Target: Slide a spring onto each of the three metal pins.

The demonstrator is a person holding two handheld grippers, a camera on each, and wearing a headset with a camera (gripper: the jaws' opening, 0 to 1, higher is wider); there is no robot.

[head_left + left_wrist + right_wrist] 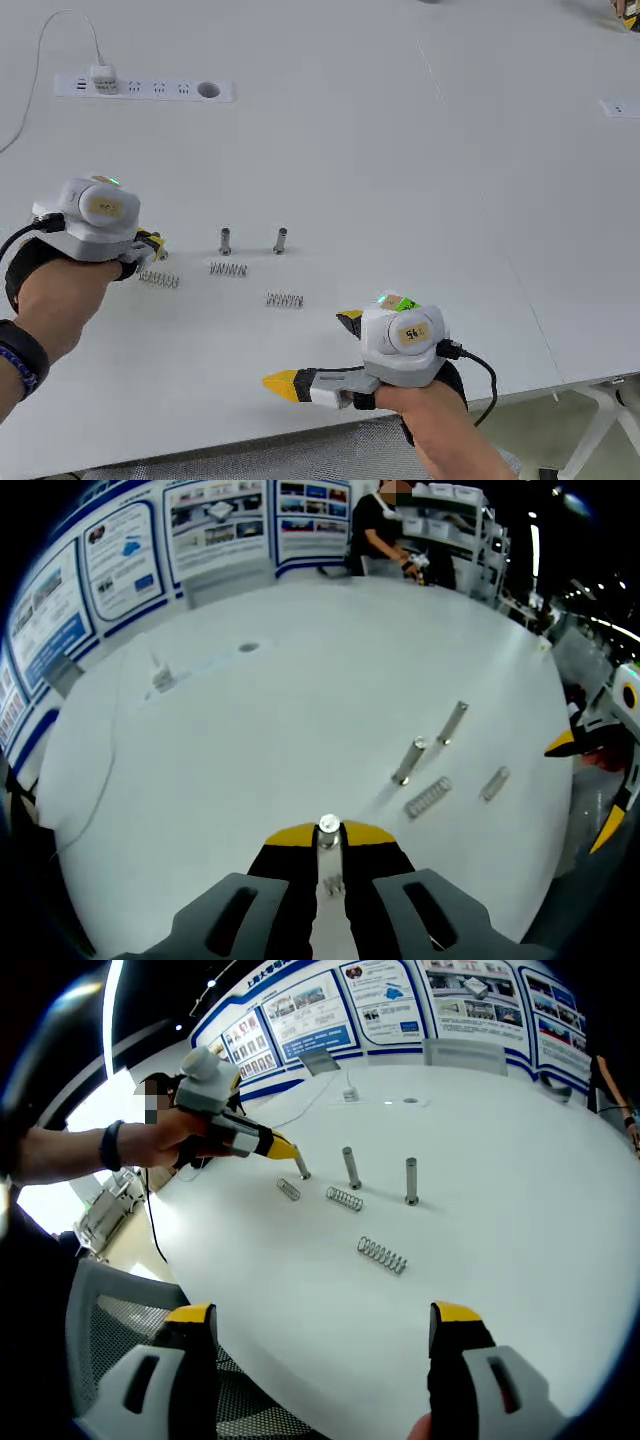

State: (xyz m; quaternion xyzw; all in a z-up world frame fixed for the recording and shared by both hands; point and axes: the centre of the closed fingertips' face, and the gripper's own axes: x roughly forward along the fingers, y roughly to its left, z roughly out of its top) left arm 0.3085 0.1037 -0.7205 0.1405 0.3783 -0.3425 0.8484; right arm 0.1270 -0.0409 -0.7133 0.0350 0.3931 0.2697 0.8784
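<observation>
**Left gripper pinches the first pin while all three springs lie loose**

The left gripper (328, 848) has its yellow-tipped jaws drawn narrow around the top of a short silver metal pin (328, 829). This pin stands upright at the left end of the row. In the right gripper view its lower end appears to rest on the white tabletop (400, 150). Two more silver pins stand upright and free to its right, the middle pin (225, 240) and the right-hand pin (280, 240). They are near each other but not touching.

Three small coiled wire springs lie flat on the table, none of them on a pin. The left spring (159, 278) lies just beside the left gripper's jaws, on the person's side. The middle spring (228, 268) lies just on the person's side of the middle pin. The third spring (284, 299) lies a little nearer the person, roughly in line with the right-hand pin.

The right gripper (315, 352) hovers by the table's near edge, apart from the springs. Its jaws are spread wide and hold nothing.

A white power strip (145, 88) with a white plug in it lies at the far left of the table.
</observation>
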